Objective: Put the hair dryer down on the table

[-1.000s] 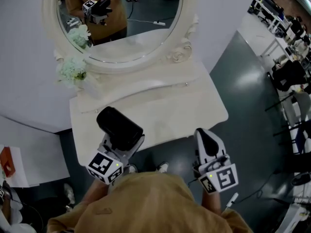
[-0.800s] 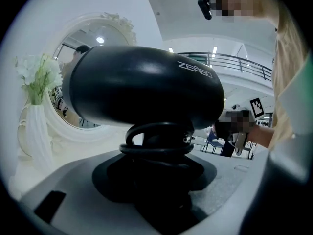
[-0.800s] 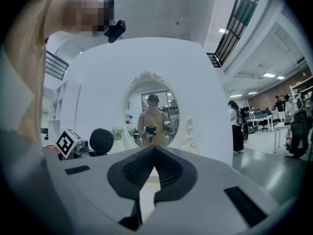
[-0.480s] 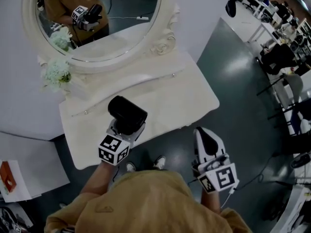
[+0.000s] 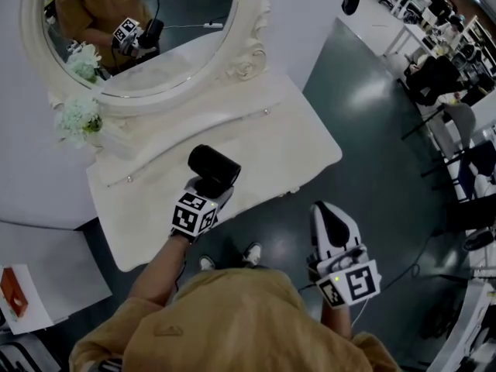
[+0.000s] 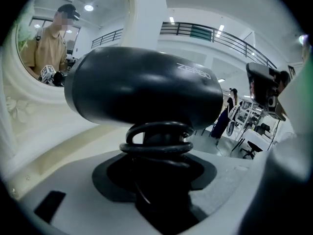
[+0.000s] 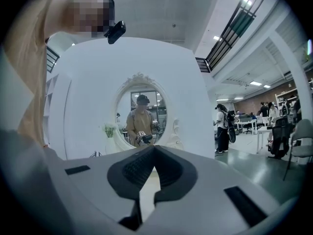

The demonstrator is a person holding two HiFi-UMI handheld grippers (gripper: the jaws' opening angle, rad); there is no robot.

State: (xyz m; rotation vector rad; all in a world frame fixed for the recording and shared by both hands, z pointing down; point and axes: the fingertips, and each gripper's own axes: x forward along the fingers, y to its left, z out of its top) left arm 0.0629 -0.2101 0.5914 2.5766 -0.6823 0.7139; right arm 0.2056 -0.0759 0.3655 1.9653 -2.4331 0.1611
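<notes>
The black hair dryer (image 5: 215, 167) stands upright in my left gripper (image 5: 203, 200), which is shut on its handle. It hovers over the front edge of the white dressing table (image 5: 287, 142). In the left gripper view the dryer's barrel (image 6: 146, 87) lies crosswise above the jaws. Its cord is coiled round the handle (image 6: 156, 146), which the left gripper (image 6: 156, 180) clamps. My right gripper (image 5: 327, 217) hangs off the table over the dark floor, its jaws shut on nothing. In its own view the right gripper (image 7: 150, 153) points at the mirror.
An oval mirror (image 5: 155, 22) rises at the table's back, with white flowers (image 5: 77, 118) beside it on the left. A white surface with a red item (image 5: 14, 291) lies lower left. Desks and chairs (image 5: 457, 91) stand far right. The person's shoes (image 5: 252, 253) show by the table's front.
The left gripper has carried the hair dryer forward, away from the body and further over the table's front edge. The right gripper has stayed where it was.
</notes>
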